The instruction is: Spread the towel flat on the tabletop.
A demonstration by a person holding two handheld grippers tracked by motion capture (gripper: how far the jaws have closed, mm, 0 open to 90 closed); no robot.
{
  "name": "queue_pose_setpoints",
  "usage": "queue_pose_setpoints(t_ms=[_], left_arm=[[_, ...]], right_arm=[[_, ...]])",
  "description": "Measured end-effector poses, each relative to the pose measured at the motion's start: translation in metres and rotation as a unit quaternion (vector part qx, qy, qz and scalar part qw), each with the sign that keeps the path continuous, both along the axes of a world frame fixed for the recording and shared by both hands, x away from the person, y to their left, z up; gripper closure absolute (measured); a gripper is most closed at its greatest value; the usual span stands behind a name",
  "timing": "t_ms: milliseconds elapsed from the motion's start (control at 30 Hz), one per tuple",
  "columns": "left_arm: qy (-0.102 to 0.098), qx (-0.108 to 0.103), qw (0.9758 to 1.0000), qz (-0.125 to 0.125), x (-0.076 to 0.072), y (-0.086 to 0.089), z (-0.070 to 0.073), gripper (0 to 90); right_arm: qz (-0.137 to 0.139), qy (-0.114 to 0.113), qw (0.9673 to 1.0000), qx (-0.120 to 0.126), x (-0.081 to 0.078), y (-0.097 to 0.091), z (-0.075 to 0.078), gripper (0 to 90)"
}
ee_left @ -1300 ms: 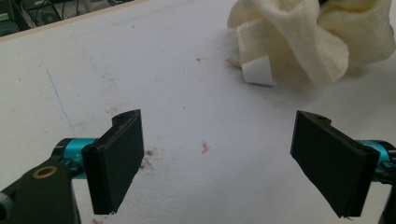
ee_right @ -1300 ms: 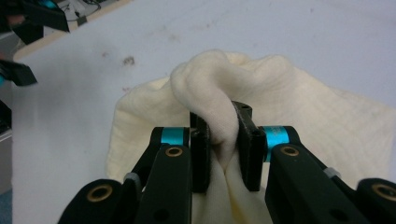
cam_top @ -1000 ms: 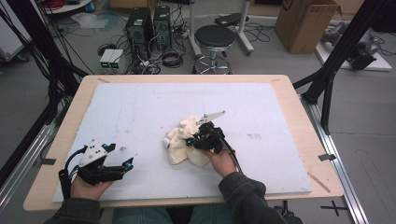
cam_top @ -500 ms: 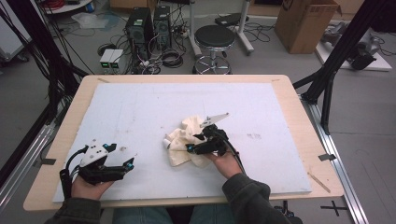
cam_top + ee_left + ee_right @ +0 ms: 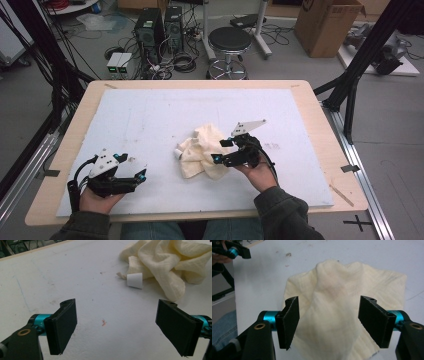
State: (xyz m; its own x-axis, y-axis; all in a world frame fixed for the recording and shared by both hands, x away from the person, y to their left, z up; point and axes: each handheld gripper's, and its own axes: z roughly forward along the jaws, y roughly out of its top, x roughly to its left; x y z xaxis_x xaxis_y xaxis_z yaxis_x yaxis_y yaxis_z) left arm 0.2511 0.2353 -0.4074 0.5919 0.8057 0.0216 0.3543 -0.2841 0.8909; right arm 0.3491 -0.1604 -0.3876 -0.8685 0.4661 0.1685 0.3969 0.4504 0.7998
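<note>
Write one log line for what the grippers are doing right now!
left gripper: open, resting on table | right gripper: jaws just opening, cloth released beneath | small white cup: beside cloth

Three cameras: one fixed overhead, one riding on each hand-held gripper.

High view looks forward and down over the whole desk point(image 5: 150, 110), from a distance. Left gripper view sits low and close, facing the cloth point(image 5: 172, 262) at upper right of frame. Right gripper view hangs just above the same cloth, centre frame. All three share that cloth.
</note>
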Motion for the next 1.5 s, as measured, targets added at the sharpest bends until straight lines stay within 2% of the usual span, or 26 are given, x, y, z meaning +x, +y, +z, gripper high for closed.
queue_pose_setpoints(t_ms=[200, 233, 333, 367, 467, 500, 533, 567, 667, 700, 733, 767, 800, 833, 867, 900, 1000, 1033, 1133, 1233, 1267, 1333, 1367, 1400, 1433, 1500], left_arm=[[-0.002, -0.007, 0.9998, -0.017, 0.002, -0.011, 0.002, 18.2], [-0.002, -0.016, 0.9995, -0.028, 0.003, -0.016, 0.003, 18.3], [-0.004, -0.017, 0.9991, -0.038, 0.003, -0.022, 0.004, 19.2], [-0.004, -0.018, 0.9986, -0.049, 0.004, -0.029, 0.005, 19.9], [-0.003, -0.014, 0.9980, -0.061, 0.005, -0.037, 0.005, 21.6], [0.001, -0.012, 0.9973, -0.073, 0.006, -0.044, 0.004, 23.3], [0.001, -0.012, 0.9973, -0.073, 0.006, -0.044, 0.004, 25.7], [0.003, -0.016, 0.9959, -0.089, 0.006, -0.052, 0.003, 29.6], [0.004, -0.012, 0.9950, -0.099, 0.007, -0.059, 0.002, 41.1], [0.009, -0.006, 0.9940, -0.109, 0.010, -0.067, -0.001, 43.6], [0.009, -0.006, 0.9940, -0.109, 0.010, -0.067, -0.001, 46.2], [0.017, 0.008, 0.9925, -0.120, 0.014, -0.075, -0.005, 49.4], [0.017, 0.008, 0.9925, -0.120, 0.014, -0.075, -0.005, 52.2], [0.029, 0.015, 0.9904, -0.135, 0.018, -0.083, -0.008, 54.3], [0.029, 0.015, 0.9904, -0.135, 0.018, -0.083, -0.008, 55.7], [0.043, 0.013, 0.9879, -0.148, 0.023, -0.089, -0.012, 58.5], [0.055, 0.018, 0.9865, -0.153, 0.029, -0.096, -0.016, 60.8], [0.073, 0.025, 0.9844, -0.158, 0.035, -0.102, -0.020, 61.2], [0.078, 0.028, 0.9840, -0.158, 0.038, -0.106, -0.023, 63.3], [0.092, 0.047, 0.9824, -0.156, 0.047, -0.111, -0.025, 67.0], [0.092, 0.047, 0.9824, -0.156, 0.047, -0.111, -0.025, 67.5], [0.099, 0.053, 0.9815, -0.155, 0.050, -0.113, -0.027, 68.9], [0.107, 0.062, 0.9799, -0.157, 0.053, -0.116, -0.029, 69.5], [0.107, 0.062, 0.9799, -0.157, 0.053, -0.116, -0.029, 69.7], [0.113, 0.075, 0.9780, -0.159, 0.054, -0.119, -0.031, 70.0], [0.109, 0.079, 0.9784, -0.157, 0.053, -0.120, -0.031, 71.6]], right_arm=[[-0.001, -0.005, 1.0000, -0.006, -0.010, -0.012, -0.003, 36.6], [0.002, -0.007, 1.0000, -0.005, -0.015, -0.015, -0.005, 39.0], [0.004, -0.009, 0.9999, -0.002, -0.021, -0.018, -0.005, 41.7], [0.010, -0.015, 0.9998, 0.004, -0.027, -0.020, -0.006, 44.1], [0.018, -0.017, 0.9997, 0.001, -0.033, -0.021, -0.008, 47.1], [0.025, -0.024, 0.9994, -0.001, -0.038, -0.021, -0.009, 49.3], [0.025, -0.024, 0.9994, -0.001, -0.038, -0.021, -0.009, 49.3], [0.033, -0.020, 0.9992, -0.005, -0.042, -0.020, -0.012, 51.6], [0.037, -0.017, 0.9991, -0.010, -0.045, -0.017, -0.015, 51.8], [0.044, -0.012, 0.9988, -0.017, -0.045, -0.014, -0.021, 51.9], [0.046, -0.011, 0.9986, -0.023, -0.044, -0.011, -0.024, 51.8], [0.048, -0.009, 0.9983, -0.030, -0.044, -0.009, -0.027, 51.8], [0.048, -0.009, 0.9983, -0.030, -0.044, -0.009, -0.027, 51.8], [0.050, -0.001, 0.9980, -0.040, -0.040, -0.004, -0.033, 52.1], [0.050, -0.001, 0.9980, -0.040, -0.040, -0.004, -0.033, 52.1], [0.050, 0.003, 0.9971, -0.057, -0.036, 0.001, -0.039, 52.2], [0.054, 0.005, 0.9962, -0.068, -0.031, 0.005, -0.041, 52.2], [0.053, 0.004, 0.9960, -0.071, -0.028, 0.009, -0.043, 53.0], [0.052, 0.008, 0.9955, -0.079, -0.025, 0.012, -0.045, 53.7], [0.050, 0.010, 0.9944, -0.093, -0.023, 0.018, -0.048, 57.6], [0.050, 0.010, 0.9944, -0.093, -0.023, 0.018, -0.048, 57.6], [0.053, 0.003, 0.9937, -0.099, -0.023, 0.021, -0.049, 61.6], [0.051, -0.003, 0.9933, -0.104, -0.023, 0.021, -0.049, 65.2], [0.051, -0.003, 0.9933, -0.104, -0.023, 0.021, -0.049, 65.2], [0.051, -0.007, 0.9930, -0.107, -0.022, 0.021, -0.050, 68.3], [0.051, -0.010, 0.9927, -0.109, -0.022, 0.021, -0.050, 71.5]])
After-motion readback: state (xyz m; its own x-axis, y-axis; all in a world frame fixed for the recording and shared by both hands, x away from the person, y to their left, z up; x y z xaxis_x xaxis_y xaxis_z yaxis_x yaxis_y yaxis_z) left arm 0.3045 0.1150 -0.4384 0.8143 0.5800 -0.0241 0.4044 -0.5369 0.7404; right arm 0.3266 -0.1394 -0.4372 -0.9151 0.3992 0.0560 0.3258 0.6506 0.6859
